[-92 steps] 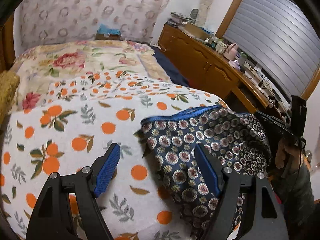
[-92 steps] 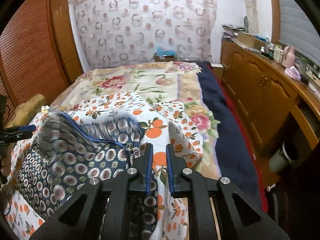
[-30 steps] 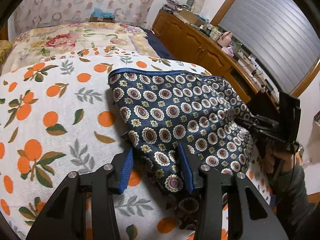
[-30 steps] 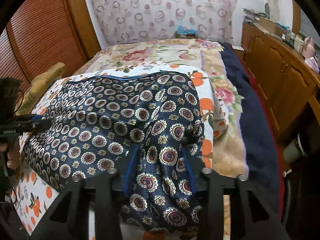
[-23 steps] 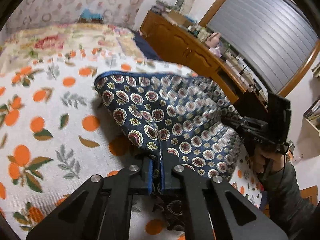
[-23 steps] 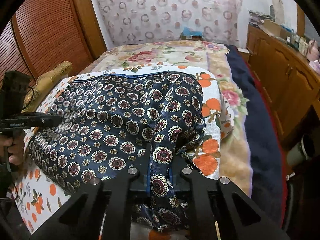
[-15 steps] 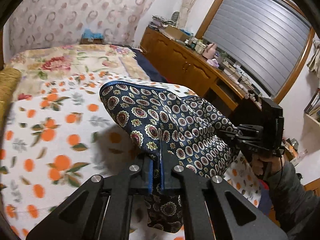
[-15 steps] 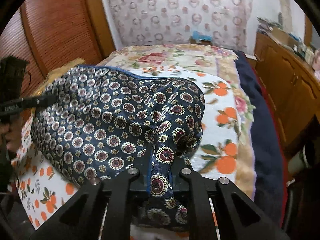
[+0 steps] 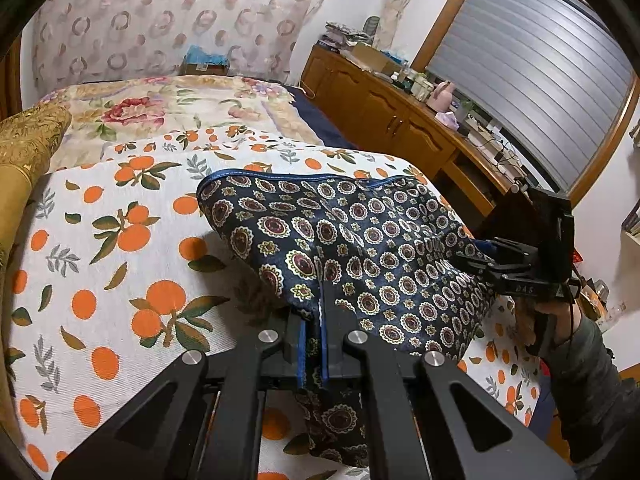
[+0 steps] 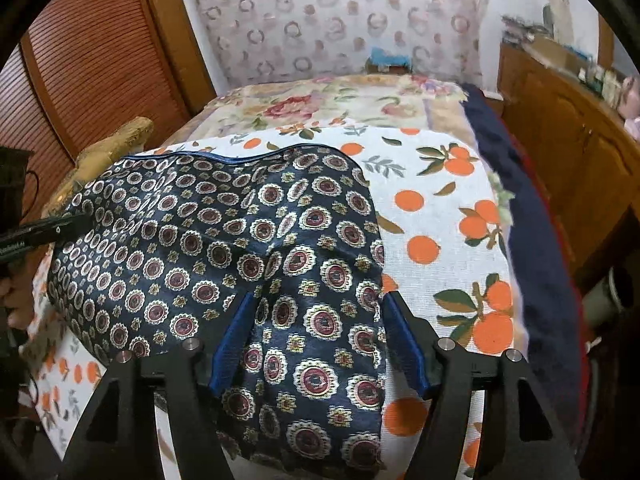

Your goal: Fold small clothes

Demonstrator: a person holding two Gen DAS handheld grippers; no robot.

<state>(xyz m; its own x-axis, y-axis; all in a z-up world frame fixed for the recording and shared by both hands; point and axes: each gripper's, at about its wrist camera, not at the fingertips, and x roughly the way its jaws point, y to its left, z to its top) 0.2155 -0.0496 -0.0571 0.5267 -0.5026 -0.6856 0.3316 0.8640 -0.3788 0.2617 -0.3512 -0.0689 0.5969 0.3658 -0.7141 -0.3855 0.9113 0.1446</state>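
A navy garment [image 9: 340, 232] with round medallion print and blue piping lies bunched on the orange-print sheet [image 9: 120, 248]. My left gripper [image 9: 314, 320] is shut on its near edge, and a fold of cloth hangs down between the pads. In the right wrist view the same garment [image 10: 220, 220] spreads to the left. My right gripper [image 10: 320, 320] has its jaws opening wide. The cloth lies between its blue pads [image 10: 236, 332] without being pinched. Seen from the left wrist, the right gripper [image 9: 480, 254] sits at the garment's far right edge, held by a hand.
The orange-print sheet covers the near part of a bed, with a floral blanket [image 9: 160, 100] behind it. A gold cushion [image 9: 28, 140] lies at the left edge. A wooden cabinet [image 9: 400, 120] stands along the right side, and slatted wooden doors [image 10: 80, 60] on the left.
The left gripper closed on the garment's near edge and raised it a little. The right gripper closed on the other edge, then spread its jaws and let the cloth go.
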